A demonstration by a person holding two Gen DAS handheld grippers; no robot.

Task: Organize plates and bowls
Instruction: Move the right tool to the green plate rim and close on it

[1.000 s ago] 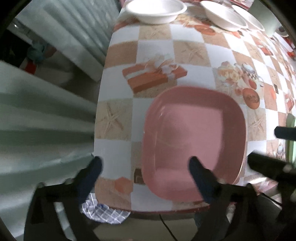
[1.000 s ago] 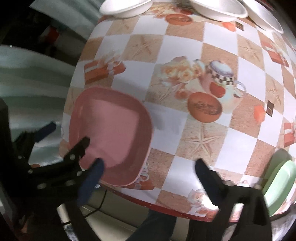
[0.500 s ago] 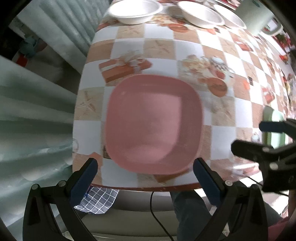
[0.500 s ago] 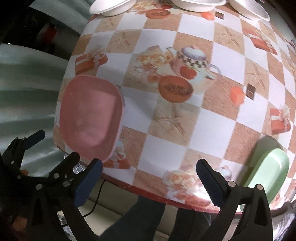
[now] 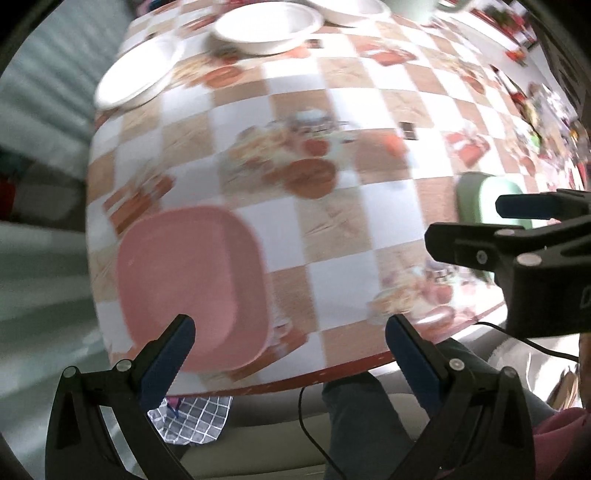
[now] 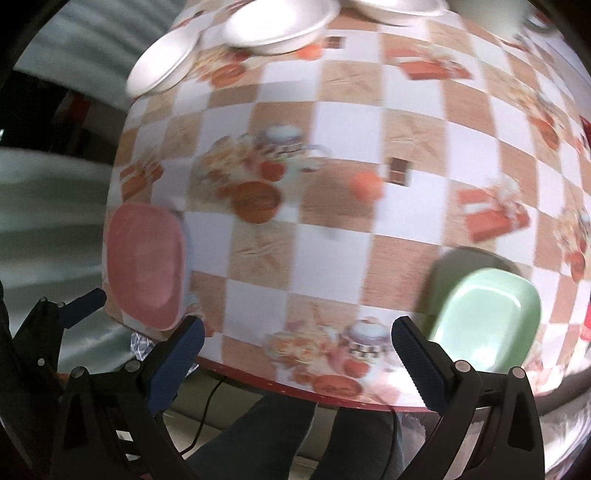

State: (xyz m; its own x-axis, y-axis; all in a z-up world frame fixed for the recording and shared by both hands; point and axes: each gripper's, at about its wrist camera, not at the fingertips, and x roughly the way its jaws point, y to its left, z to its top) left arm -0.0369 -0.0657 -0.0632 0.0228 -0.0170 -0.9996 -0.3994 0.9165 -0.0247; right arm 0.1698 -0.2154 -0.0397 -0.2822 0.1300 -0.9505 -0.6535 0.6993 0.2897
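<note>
A pink square plate lies flat at the near left corner of the checked table. A pale green square dish sits near the front edge on the right. Two white bowls and a white plate stand at the far side. My left gripper hangs open over the front edge, its left finger over the pink plate's near rim, holding nothing. My right gripper is open above the front edge, its right finger beside the green dish.
The table's red front edge runs just under both grippers. A person's legs in dark trousers are below it, with a thin black cable and a checked cloth. Corrugated sheeting stands left of the table.
Both grippers swung to the right along the front edge. The pink plate slid leftward in both views and the green dish came further into the right wrist view. Both stayed open.
</note>
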